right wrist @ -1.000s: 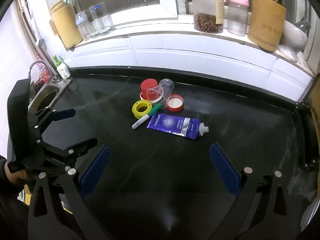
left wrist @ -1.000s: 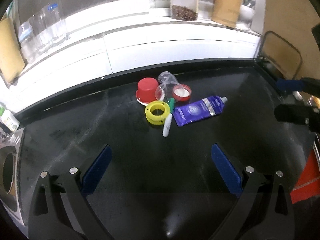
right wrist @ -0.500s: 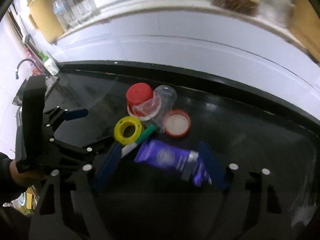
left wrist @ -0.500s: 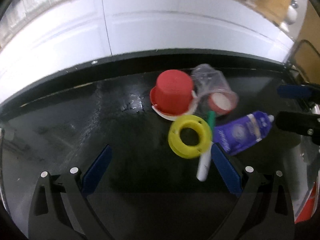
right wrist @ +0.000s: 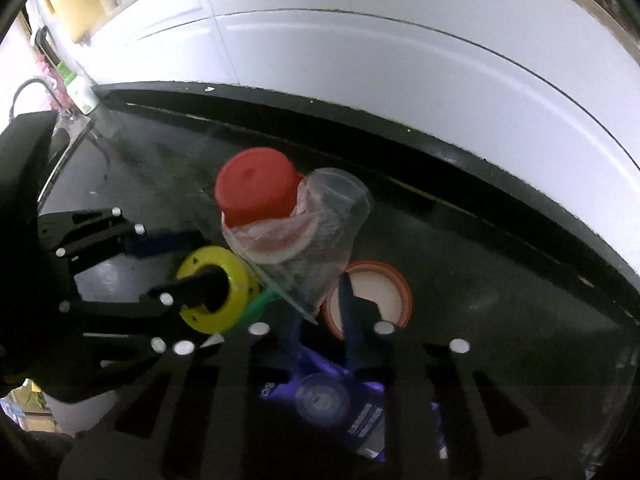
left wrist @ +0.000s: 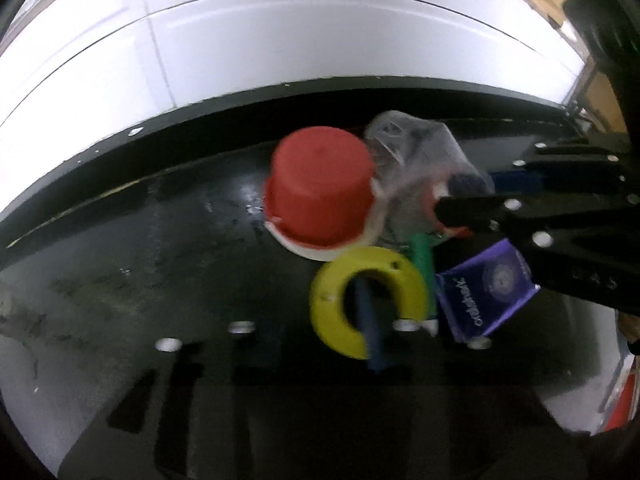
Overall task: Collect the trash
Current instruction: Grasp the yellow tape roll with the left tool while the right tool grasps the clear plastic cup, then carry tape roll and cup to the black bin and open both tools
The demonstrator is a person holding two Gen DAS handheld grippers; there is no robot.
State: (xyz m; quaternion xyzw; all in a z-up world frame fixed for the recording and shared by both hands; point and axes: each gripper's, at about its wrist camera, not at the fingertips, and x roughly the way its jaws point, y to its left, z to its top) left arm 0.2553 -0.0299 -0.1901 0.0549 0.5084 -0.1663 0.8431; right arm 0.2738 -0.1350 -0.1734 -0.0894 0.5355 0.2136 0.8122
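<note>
Black countertop (left wrist: 120, 264), trash cluster: red cup (left wrist: 320, 196) upside down, crumpled clear cup (right wrist: 320, 232), red lid (right wrist: 380, 292), green marker (left wrist: 422, 260). Left gripper (left wrist: 352, 312) closing, pinching the yellow ring (left wrist: 368, 300). Right gripper (right wrist: 320, 320) closing, pinching the purple tube (right wrist: 332, 404).

Dim, motion-blurred fisheye views — white tiles (left wrist: 280, 40) blown out, edges curved and vignetted.

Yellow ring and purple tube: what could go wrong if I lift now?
The left gripper holds the yellow ring by its wall, one finger through the hole; it may swivel. The right gripper is closing its jaws on the purple tube beside the red lid and clear cup; lifting could drag those.
</note>
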